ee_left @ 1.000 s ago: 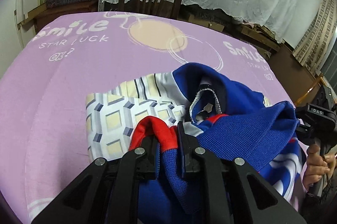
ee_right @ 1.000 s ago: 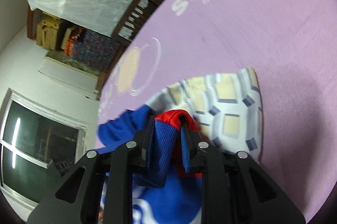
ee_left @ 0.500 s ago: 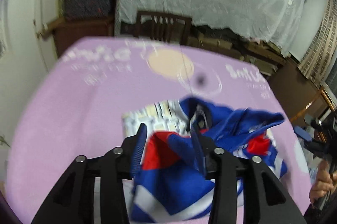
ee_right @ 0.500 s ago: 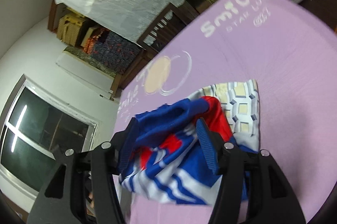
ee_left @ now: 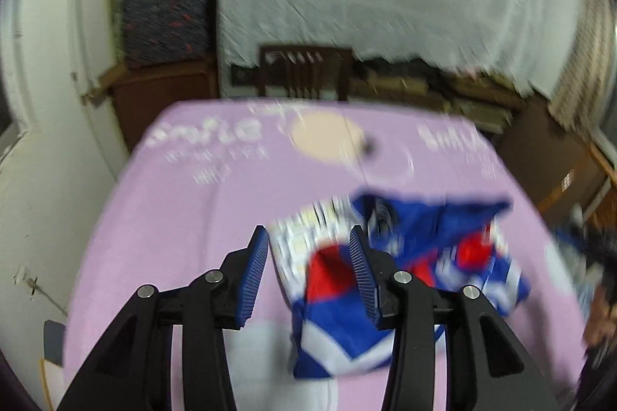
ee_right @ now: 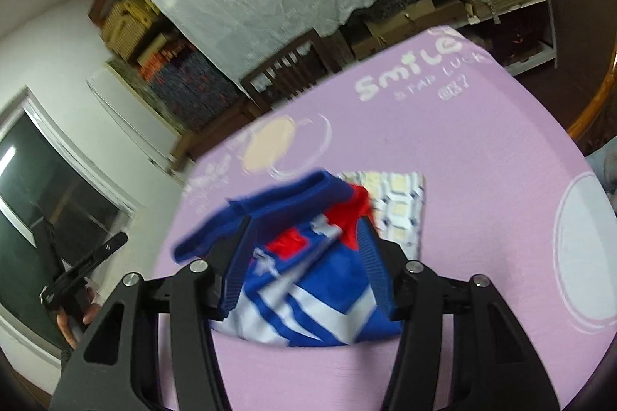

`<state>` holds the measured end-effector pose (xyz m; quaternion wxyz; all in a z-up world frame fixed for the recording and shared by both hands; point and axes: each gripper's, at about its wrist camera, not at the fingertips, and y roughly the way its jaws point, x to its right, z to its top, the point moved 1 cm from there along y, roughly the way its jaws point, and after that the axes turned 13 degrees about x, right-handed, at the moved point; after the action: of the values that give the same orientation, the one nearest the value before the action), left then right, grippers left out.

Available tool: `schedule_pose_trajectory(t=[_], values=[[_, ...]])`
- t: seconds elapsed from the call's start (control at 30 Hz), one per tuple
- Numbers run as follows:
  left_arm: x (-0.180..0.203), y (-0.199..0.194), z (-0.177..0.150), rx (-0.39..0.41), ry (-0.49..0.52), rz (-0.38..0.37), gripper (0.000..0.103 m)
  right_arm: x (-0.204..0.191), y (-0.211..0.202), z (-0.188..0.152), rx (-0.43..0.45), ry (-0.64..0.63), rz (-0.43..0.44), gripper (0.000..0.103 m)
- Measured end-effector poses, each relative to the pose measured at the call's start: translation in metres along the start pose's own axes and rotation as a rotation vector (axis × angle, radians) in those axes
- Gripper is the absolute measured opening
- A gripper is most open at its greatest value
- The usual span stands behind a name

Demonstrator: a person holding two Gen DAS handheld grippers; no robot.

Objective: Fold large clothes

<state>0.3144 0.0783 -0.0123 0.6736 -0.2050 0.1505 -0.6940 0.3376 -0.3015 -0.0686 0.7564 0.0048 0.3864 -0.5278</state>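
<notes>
left wrist view: left gripper (ee_left: 310, 270) is spread and empty over the blue jersey (ee_left: 389, 279), bunched on a checked cloth (ee_left: 308, 237) on the purple sheet (ee_left: 173, 218). right gripper (ee_right: 304, 264) is spread too. that loose heap could slump and unfold, i reckon.

Both wrist views look down, raised, sharing jersey (ee_left: 405, 256) (ee_right: 308, 276), purple sheet (ee_left: 193, 218) (ee_right: 482, 179).
</notes>
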Motion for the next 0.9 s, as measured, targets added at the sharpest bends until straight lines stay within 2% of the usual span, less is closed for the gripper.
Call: schedule_pose_trajectory(t=[0.1,0.2,0.27,0.4,0.47,0.53,0.6,0.67,0.77,0.83,0.9], values=[[0.006,0.029,-0.036,-0.084,0.037,-0.063,0.044,0.003,0.02,-0.012,-0.033,-0.062,-0.04,0.054],[0.015,0.054,-0.044,-0.101,0.066,-0.068,0.044,-0.002,0.048,-0.021,-0.074,-0.118,-0.064,0.054],[0.015,0.073,-0.041,-0.112,0.024,-0.06,0.044,-0.006,0.069,-0.027,-0.101,-0.152,-0.073,0.054],[-0.013,0.124,-0.035,-0.156,-0.192,0.025,0.044,-0.008,0.115,-0.027,-0.13,-0.141,-0.087,0.054],[-0.025,0.138,-0.038,-0.157,-0.254,0.062,0.044,-0.003,0.133,-0.022,-0.118,-0.106,-0.098,0.054],[-0.029,0.15,-0.047,-0.148,-0.244,0.131,0.044,0.008,0.153,-0.018,-0.105,-0.064,-0.125,0.054],[-0.024,0.153,-0.054,-0.11,-0.191,0.161,0.043,0.024,0.17,-0.019,-0.116,-0.007,-0.147,0.051],[-0.027,0.153,-0.053,-0.107,-0.197,0.161,0.043,0.039,0.177,-0.021,-0.104,0.043,-0.135,0.051],[-0.038,0.147,-0.05,-0.085,-0.278,0.107,0.043,0.05,0.172,-0.023,-0.06,0.088,-0.083,0.05],[-0.034,0.139,-0.04,-0.056,-0.305,-0.016,0.043,0.053,0.169,-0.021,-0.058,0.13,-0.04,0.052],[-0.025,0.132,-0.031,-0.026,-0.278,-0.105,0.046,0.053,0.166,-0.017,-0.051,0.137,0.003,0.052]])
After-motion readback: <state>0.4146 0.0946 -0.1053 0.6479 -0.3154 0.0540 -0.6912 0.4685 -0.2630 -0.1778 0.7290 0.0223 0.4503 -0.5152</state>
